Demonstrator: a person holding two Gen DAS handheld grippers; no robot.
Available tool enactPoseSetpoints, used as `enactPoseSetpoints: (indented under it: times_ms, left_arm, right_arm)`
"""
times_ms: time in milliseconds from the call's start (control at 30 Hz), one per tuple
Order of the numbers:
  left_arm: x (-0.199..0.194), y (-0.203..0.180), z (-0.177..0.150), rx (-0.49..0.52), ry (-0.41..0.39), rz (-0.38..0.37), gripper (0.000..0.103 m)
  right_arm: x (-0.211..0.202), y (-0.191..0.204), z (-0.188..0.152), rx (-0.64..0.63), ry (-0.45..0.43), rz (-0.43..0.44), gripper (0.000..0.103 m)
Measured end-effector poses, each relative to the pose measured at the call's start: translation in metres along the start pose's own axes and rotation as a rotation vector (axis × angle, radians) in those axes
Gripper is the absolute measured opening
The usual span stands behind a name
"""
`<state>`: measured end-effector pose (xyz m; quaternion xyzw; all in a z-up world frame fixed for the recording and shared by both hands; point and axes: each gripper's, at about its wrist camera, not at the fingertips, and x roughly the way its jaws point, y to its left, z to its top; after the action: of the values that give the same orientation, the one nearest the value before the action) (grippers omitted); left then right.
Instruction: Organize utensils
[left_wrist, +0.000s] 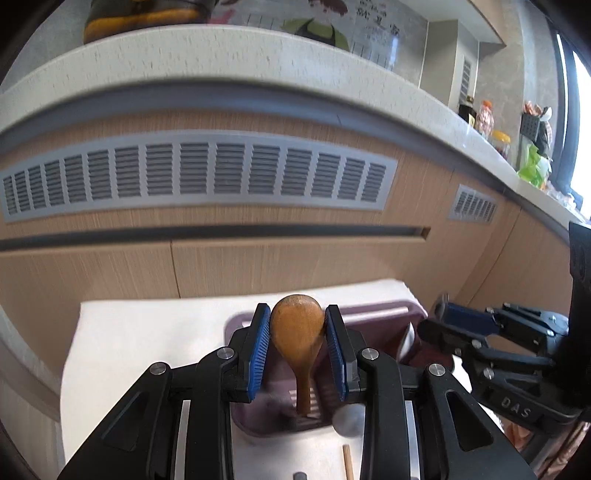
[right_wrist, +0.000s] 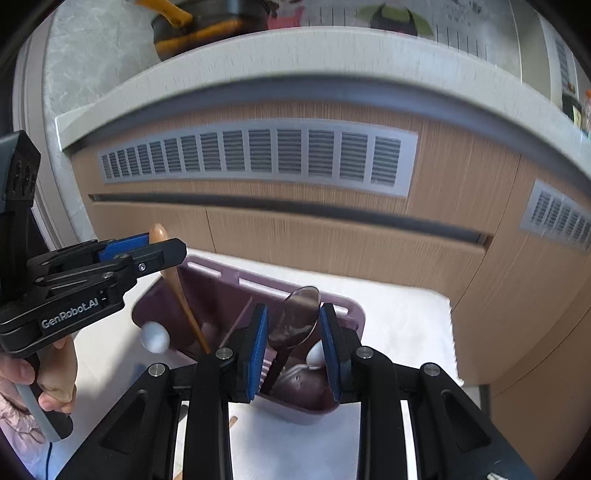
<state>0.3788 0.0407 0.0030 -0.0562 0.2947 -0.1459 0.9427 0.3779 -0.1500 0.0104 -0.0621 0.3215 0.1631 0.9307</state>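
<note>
My left gripper (left_wrist: 297, 325) is shut on the bowl of a wooden spoon (left_wrist: 297, 332), whose handle points down into the mauve utensil basket (left_wrist: 240, 325). In the right wrist view the left gripper (right_wrist: 155, 243) holds that wooden spoon (right_wrist: 181, 295) over the basket's left part. My right gripper (right_wrist: 293, 325) is shut on the bowl of a dark metal spoon (right_wrist: 297, 317), handle down into the basket (right_wrist: 343, 306). The right gripper also shows at the right of the left wrist view (left_wrist: 443, 314).
The basket stands on a white cloth (left_wrist: 140, 332) before a wooden cabinet with vents (left_wrist: 199, 173). White spoons (right_wrist: 155, 338) and chopsticks (right_wrist: 236, 321) lean in the basket. A chopstick (left_wrist: 347, 461) lies on the cloth near me. Jars (left_wrist: 500, 142) stand on the counter above.
</note>
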Motion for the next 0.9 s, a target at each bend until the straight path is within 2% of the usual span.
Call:
enactPoseSetpoints:
  times_ms: [67, 133, 200, 300, 333, 400, 567, 700, 767, 900]
  left_arm:
    - [0.0, 0.0, -0.001, -0.001, 0.01, -0.007, 0.032]
    - [-0.007, -0.001, -0.002, -0.014, 0.005, -0.01, 0.033]
    - [-0.021, -0.001, -0.003, -0.032, -0.015, -0.015, 0.033]
    - [-0.046, -0.004, -0.001, -0.041, -0.046, 0.007, 0.041]
    - [-0.056, -0.006, -0.004, -0.041, -0.057, 0.024, 0.047]
    - [-0.071, -0.009, -0.011, -0.042, -0.065, 0.039, 0.051]
    - [-0.099, -0.018, -0.046, -0.016, -0.029, 0.062, 0.053]
    - [-0.113, -0.029, -0.082, 0.019, 0.016, 0.089, 0.056]
    - [-0.115, -0.034, -0.101, 0.03, 0.056, 0.074, 0.056]
    - [-0.113, -0.048, -0.132, 0.06, 0.132, 0.041, 0.056]
  right_arm:
    - [0.001, -0.002, 0.0, -0.001, 0.014, -0.009, 0.029]
    - [-0.002, -0.005, 0.001, 0.009, 0.029, 0.023, 0.037]
    - [-0.013, -0.01, 0.001, 0.023, 0.014, 0.038, 0.06]
    - [-0.039, -0.014, -0.001, 0.013, -0.039, -0.011, 0.074]
    - [-0.048, -0.014, -0.004, 0.008, -0.051, -0.031, 0.077]
    - [-0.063, -0.017, -0.01, 0.005, -0.06, -0.063, 0.094]
    - [-0.083, -0.026, -0.046, 0.005, 0.015, -0.091, 0.097]
    - [-0.086, -0.027, -0.093, 0.0, 0.118, -0.137, 0.097]
    - [-0.09, -0.024, -0.113, -0.018, 0.149, -0.142, 0.097]
    - [-0.101, -0.009, -0.148, -0.075, 0.194, -0.101, 0.097]
